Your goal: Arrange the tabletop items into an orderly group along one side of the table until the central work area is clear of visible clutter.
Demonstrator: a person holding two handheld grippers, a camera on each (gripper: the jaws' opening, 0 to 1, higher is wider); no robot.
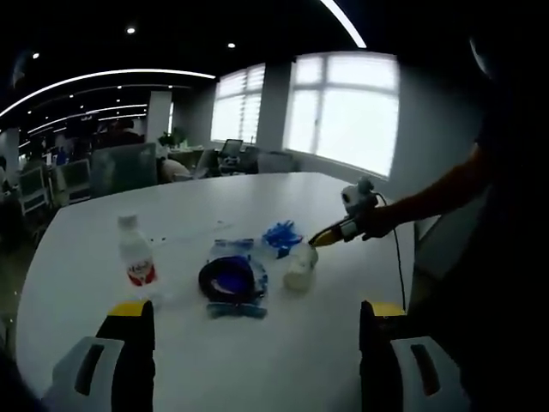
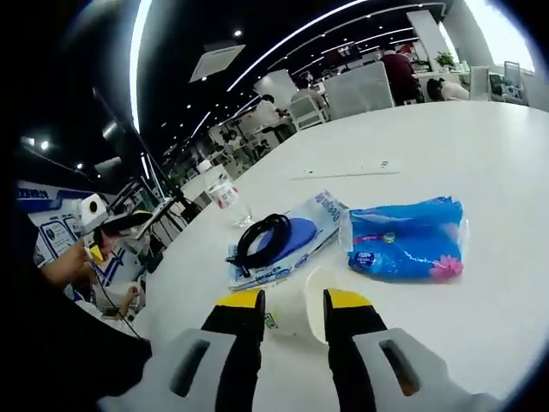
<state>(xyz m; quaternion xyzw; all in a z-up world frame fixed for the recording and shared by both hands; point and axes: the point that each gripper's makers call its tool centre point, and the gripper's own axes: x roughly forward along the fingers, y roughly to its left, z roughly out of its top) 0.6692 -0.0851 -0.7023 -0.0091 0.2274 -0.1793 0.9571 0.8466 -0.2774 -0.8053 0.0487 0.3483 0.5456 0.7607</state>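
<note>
On the white table (image 1: pixel 257 197) lie a white paper cup (image 1: pixel 299 269), a blue plastic bag (image 1: pixel 281 235), a black cable coil (image 1: pixel 230 279) on a flat blue packet, and an upright water bottle (image 1: pixel 135 257) with a red label. My right gripper (image 1: pixel 314 242) comes in from the right and its tips sit on the cup. In the right gripper view its jaws (image 2: pixel 293 313) press on both sides of the cup (image 2: pixel 296 292), with the blue bag (image 2: pixel 412 239), coil (image 2: pixel 262 240) and bottle (image 2: pixel 225 197) beyond. My left gripper (image 1: pixel 253 326) is wide open and holds nothing, short of the coil.
A thin paper strip (image 2: pixel 343 172) lies farther across the table. The left gripper (image 2: pixel 120 225) hangs off the table's left edge in a hand. Office chairs (image 1: pixel 124 167) and desks stand beyond the far edge, with bright windows (image 1: pixel 343 120) behind.
</note>
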